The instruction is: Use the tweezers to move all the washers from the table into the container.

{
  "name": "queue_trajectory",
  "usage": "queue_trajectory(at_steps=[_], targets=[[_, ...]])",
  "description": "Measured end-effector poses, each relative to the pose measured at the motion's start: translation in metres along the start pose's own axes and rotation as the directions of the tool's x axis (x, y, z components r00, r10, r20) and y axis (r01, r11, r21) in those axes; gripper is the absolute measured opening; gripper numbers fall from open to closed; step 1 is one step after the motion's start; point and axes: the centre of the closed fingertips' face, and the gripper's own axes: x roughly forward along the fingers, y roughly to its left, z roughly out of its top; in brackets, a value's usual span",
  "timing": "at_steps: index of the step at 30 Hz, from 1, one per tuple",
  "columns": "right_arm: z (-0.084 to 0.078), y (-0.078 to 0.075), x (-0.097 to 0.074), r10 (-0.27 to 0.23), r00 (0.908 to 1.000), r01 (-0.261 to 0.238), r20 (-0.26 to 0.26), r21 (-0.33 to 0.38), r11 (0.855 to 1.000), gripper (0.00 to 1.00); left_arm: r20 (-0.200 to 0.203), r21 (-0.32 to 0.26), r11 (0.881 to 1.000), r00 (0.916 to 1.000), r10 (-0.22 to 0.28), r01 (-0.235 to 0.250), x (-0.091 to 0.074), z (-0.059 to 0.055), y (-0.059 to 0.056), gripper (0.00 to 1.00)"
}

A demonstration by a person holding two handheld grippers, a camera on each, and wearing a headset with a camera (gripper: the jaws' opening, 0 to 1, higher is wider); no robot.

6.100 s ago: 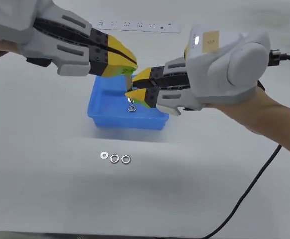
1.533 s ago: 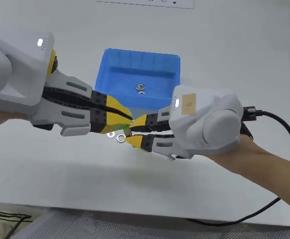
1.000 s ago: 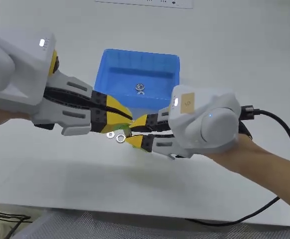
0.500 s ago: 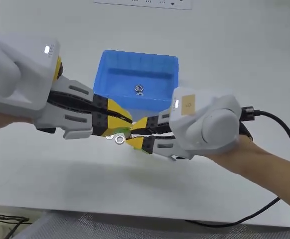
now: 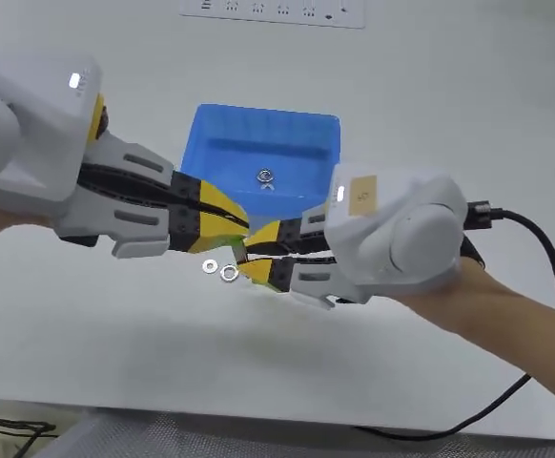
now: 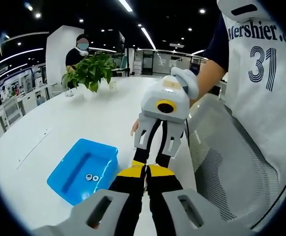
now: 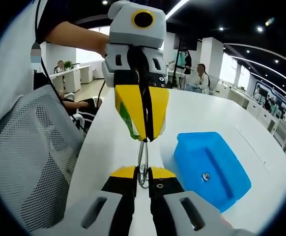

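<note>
Caption desk: Two washers lay on the desk, just in front of the blue container, which held more washers. Where did the danger lie?

Photographer: With the tweezers. The right hand-held gripper was clamped on them at one end. The left hand-held gripper, jaws pressed together, appeared to pinch the other end. Two grips sharing one thin tool could have twisted it, sending the tips wide of a washer.

Caption desk: And the washers themselves?

Photographer: Small, flat and lying close together. A slanted nip was likely to flick one across the desk or drag its neighbour along. A weak squeeze might also have let a washer fall short of the container's near wall.
</note>
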Motion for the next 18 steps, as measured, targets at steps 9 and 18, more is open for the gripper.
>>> queue_trajectory(at_steps=[9, 18], targets=[[0.025, -0.020, -0.015, -0.051, 0.9981, 0.052, 0.034, -0.034, 0.998, 0.10, 0.016, 0.067, 0.998, 0.9998, 0.009, -0.010, -0.012, 0.026, 0.012, 0.05], [0.043, -0.050, -0.029, -0.109, 0.9924, 0.113, 0.056, -0.067, 0.991, 0.10, 0.030, 0.135, 0.991, 0.9993, 0.021, -0.025, -0.016, 0.053, 0.033, 0.05]])
